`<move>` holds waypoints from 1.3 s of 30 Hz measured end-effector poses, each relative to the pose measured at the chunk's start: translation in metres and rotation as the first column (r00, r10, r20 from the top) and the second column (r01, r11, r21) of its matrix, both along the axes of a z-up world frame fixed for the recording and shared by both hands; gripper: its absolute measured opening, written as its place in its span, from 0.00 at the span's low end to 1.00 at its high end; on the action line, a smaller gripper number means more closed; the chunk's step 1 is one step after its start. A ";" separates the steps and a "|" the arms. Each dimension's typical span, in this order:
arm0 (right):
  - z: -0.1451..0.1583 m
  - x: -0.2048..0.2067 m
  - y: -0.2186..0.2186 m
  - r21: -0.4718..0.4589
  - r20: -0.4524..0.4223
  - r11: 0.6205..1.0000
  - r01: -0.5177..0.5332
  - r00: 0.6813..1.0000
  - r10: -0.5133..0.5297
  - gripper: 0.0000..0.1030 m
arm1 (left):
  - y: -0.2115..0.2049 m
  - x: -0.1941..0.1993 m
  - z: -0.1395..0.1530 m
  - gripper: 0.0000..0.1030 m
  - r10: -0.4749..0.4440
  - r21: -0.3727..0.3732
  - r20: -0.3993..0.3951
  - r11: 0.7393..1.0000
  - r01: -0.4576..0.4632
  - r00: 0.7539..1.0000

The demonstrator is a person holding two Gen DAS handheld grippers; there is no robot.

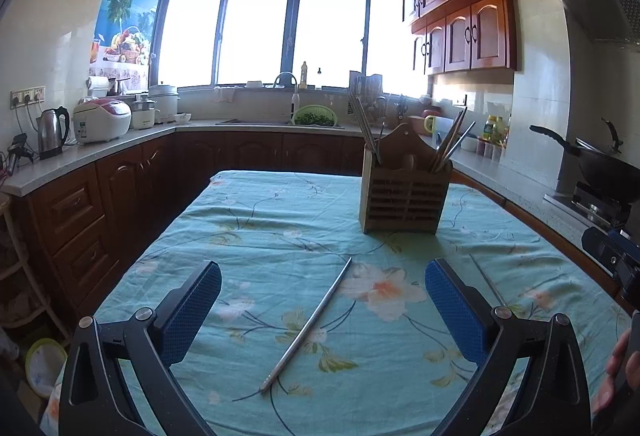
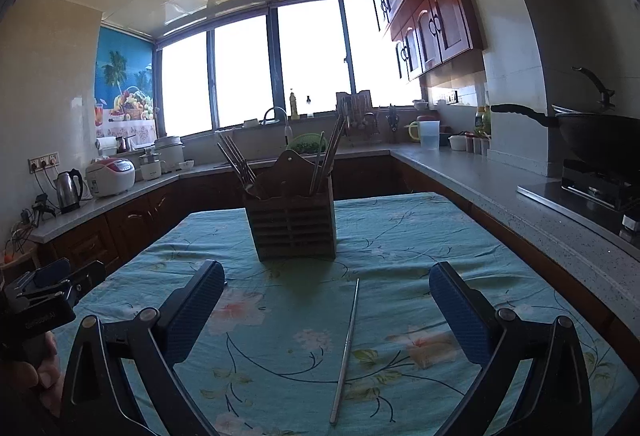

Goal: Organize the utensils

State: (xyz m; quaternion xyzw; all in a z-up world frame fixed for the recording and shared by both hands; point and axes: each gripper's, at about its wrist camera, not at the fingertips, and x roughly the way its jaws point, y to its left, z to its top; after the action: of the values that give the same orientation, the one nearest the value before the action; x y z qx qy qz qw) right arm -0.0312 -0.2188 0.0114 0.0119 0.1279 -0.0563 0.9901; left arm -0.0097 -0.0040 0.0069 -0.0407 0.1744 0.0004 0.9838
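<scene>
A wooden slatted utensil holder (image 1: 403,192) stands on the table with several chopsticks upright in it; it also shows in the right wrist view (image 2: 294,218). One metal chopstick (image 1: 307,324) lies flat on the teal floral tablecloth (image 1: 280,220) between the fingers of my open, empty left gripper (image 1: 323,278). A second metal chopstick (image 2: 346,350) lies on the cloth between the fingers of my open, empty right gripper (image 2: 327,278). That second chopstick shows partly in the left wrist view (image 1: 488,282), behind the right finger.
Kitchen counters run around the table on three sides. A kettle (image 1: 52,132) and rice cooker (image 1: 102,119) stand at the left, a sink with a green basket (image 1: 314,115) at the back, a wok on the stove (image 1: 604,166) at the right. The other gripper's body (image 2: 44,296) sits at the left edge.
</scene>
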 end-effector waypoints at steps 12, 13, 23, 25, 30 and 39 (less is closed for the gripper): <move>-0.023 -0.007 0.002 -0.017 -0.072 1.000 -0.001 0.997 0.000 1.00 | -0.008 -0.005 0.001 0.99 0.034 0.059 -0.062 0.998 -0.031 0.997; -0.023 -0.008 0.001 -0.015 -0.073 1.000 -0.002 0.997 0.001 1.00 | -0.008 -0.005 0.002 0.99 0.038 0.062 -0.060 0.997 -0.034 0.997; -0.028 -0.011 0.003 -0.019 -0.072 1.000 -0.005 0.997 0.003 1.00 | -0.009 -0.014 -0.004 0.99 0.049 0.106 -0.022 0.993 -0.046 0.999; -0.027 -0.012 0.004 -0.024 -0.065 1.000 -0.007 0.998 0.005 1.00 | -0.009 -0.016 -0.005 0.99 0.047 0.108 -0.016 0.993 -0.045 0.999; -0.028 -0.015 0.003 -0.024 -0.053 1.000 -0.014 0.999 0.012 1.00 | -0.001 -0.018 -0.009 0.99 0.042 0.099 -0.008 0.994 -0.041 0.999; -0.028 -0.018 0.003 -0.023 -0.034 1.000 -0.019 0.999 0.018 1.00 | 0.003 -0.023 -0.010 0.99 0.037 0.094 0.025 0.995 -0.039 0.999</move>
State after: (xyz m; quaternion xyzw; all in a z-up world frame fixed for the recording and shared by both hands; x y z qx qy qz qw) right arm -0.0495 -0.2154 -0.0163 -0.0016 0.1443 -0.0489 0.9883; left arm -0.0326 -0.0010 -0.0028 0.0024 0.1618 0.0268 0.9865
